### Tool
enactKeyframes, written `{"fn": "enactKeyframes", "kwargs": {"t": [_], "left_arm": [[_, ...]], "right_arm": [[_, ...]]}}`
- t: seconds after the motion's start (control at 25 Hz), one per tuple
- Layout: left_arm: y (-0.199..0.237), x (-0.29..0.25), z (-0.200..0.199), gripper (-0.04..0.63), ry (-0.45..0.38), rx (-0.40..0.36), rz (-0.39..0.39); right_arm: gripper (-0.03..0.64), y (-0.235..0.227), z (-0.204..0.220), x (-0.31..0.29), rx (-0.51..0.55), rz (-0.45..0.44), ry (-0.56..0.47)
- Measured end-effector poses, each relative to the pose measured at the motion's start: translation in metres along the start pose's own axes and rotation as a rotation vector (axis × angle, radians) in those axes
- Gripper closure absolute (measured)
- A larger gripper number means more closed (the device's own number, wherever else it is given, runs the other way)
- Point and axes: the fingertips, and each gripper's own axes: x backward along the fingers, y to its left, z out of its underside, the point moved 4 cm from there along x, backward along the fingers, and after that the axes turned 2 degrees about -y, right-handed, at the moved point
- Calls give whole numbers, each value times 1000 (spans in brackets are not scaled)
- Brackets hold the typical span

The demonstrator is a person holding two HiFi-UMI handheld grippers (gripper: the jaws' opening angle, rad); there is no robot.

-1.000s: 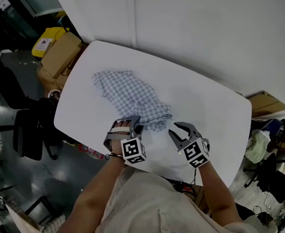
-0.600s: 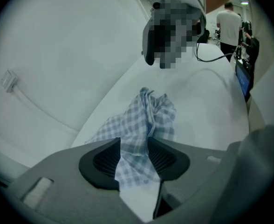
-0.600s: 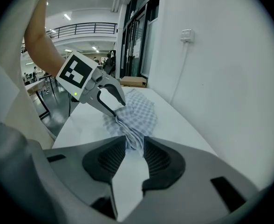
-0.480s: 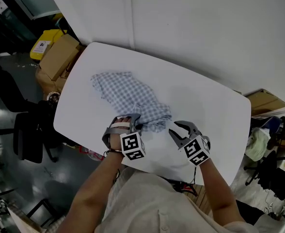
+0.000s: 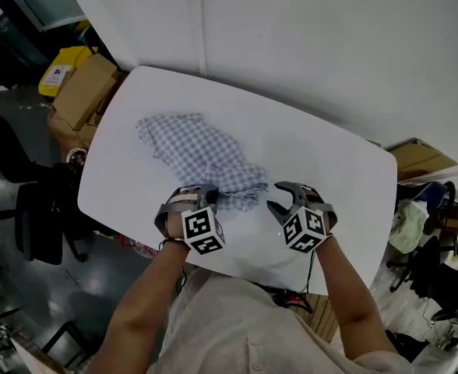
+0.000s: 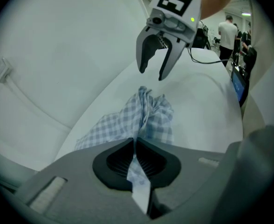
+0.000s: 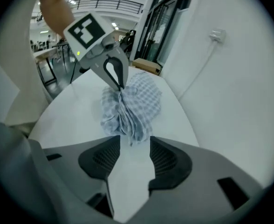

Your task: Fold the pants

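Blue-and-white checked pants [image 5: 198, 158] lie crumpled on the white table [image 5: 330, 170]. My left gripper [image 5: 213, 196] is at their near edge; its jaws have just been closing and now pinch a fold of the checked cloth [image 6: 136, 164]. The bunched pants [image 6: 148, 118] rise just beyond the pinch. My right gripper [image 5: 279, 202] stands a little to the right of the pants; its jaws have just been opening and are wide apart with only bare table between them [image 7: 130, 155]. The pants' ruffled edge [image 7: 127, 108] lies just ahead of its fingertips. Each gripper shows in the other's view: the right one [image 6: 154, 71], the left one [image 7: 119, 85].
Cardboard boxes [image 5: 79, 92] and a yellow bin [image 5: 58, 72] stand off the table's left end, with a black chair [image 5: 38, 220] below them. Another box [image 5: 420, 158] lies at the right. A white wall [image 5: 307, 45] runs behind the table. People stand far off [image 6: 228, 29].
My left gripper's jaws have shut on the near edge of the pants. My right gripper has opened wider, rolled, and dropped toward the table near the pants.
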Motion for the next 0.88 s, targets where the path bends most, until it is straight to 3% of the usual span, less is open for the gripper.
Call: {"fn": "enactKeyframes", "kwargs": {"t": [0.2, 0.36, 0.52, 0.68, 0.88], "left_arm": [[10, 9, -6, 566, -29, 53, -6], [15, 13, -7, 566, -41, 83, 1], [17, 16, -8, 566, -50, 97, 8], [15, 20, -10, 566, -50, 80, 23], [8, 28, -18, 566, -65, 90, 70]], "right_arm": [[407, 0, 0, -24, 227, 2, 75], [400, 5, -2, -40, 345, -6, 113], [404, 6, -2, -52, 399, 14, 140], [554, 0, -4, -48, 457, 62, 142], [565, -11, -7, -35, 423, 57, 133]]}}
